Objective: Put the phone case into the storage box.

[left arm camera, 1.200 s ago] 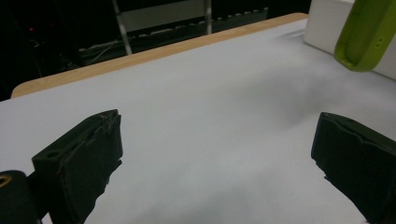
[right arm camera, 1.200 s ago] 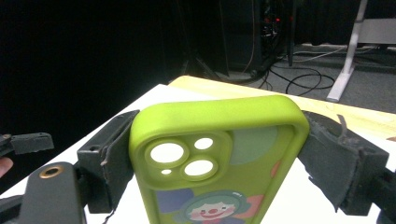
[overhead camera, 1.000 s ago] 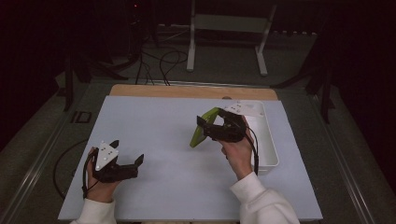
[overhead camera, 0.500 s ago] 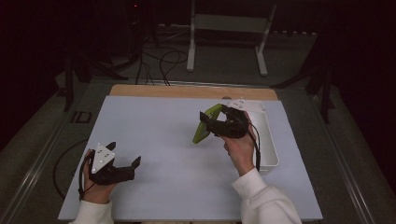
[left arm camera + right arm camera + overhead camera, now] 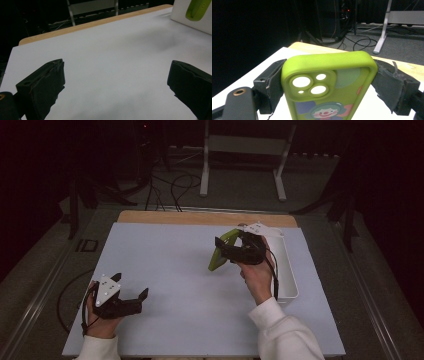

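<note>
Two tongs here: right tongs (image 5: 225, 251) clamp the green phone case (image 5: 329, 85) by its sides, lifted at 1 o'clock beside the white bin (image 5: 287, 270). Left tongs (image 5: 131, 296) rest wide open, empty, at 7 o'clock on the surface (image 5: 165, 260), probably waiting.

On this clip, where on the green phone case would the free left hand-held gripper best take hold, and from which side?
Probably the lower end of the green phone case, across its two long edges, coming in from the left. The right hand-held gripper already clamps those edges near the camera-cutout end, so that end is taken. The case hangs tilted above the table, leaving its lower end exposed, and the left hand-held gripper is open.
</note>
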The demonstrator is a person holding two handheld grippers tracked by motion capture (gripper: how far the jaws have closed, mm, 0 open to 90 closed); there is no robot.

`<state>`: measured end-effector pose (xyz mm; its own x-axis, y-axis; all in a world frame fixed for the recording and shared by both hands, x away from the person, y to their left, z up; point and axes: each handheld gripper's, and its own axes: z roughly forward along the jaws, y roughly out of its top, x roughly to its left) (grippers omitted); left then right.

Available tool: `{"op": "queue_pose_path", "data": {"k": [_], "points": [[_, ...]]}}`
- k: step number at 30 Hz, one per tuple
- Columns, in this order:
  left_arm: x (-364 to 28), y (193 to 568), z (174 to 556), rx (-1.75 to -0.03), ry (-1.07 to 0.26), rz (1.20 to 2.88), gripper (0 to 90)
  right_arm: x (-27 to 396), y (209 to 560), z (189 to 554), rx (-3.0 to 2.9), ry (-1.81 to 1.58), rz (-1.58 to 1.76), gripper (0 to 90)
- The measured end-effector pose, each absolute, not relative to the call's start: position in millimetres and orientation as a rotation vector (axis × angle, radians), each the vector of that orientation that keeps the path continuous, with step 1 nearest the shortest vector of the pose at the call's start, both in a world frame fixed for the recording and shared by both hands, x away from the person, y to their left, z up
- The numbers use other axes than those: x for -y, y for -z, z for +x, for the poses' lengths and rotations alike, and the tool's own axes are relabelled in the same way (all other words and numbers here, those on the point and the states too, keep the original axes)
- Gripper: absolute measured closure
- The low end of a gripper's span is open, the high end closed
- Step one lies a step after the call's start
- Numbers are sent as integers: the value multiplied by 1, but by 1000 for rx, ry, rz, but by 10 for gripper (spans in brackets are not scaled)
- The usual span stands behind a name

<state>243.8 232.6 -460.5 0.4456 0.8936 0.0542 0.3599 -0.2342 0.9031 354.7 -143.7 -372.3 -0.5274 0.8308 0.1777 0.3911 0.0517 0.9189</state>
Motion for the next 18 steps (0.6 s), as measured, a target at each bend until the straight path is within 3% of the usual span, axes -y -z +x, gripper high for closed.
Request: {"op": "queue_pose_path", "data": {"k": [18], "points": [[-233,460,243,-1071,-752,1807,18,150,373,366,-1906,-1440,1253,165]]}}
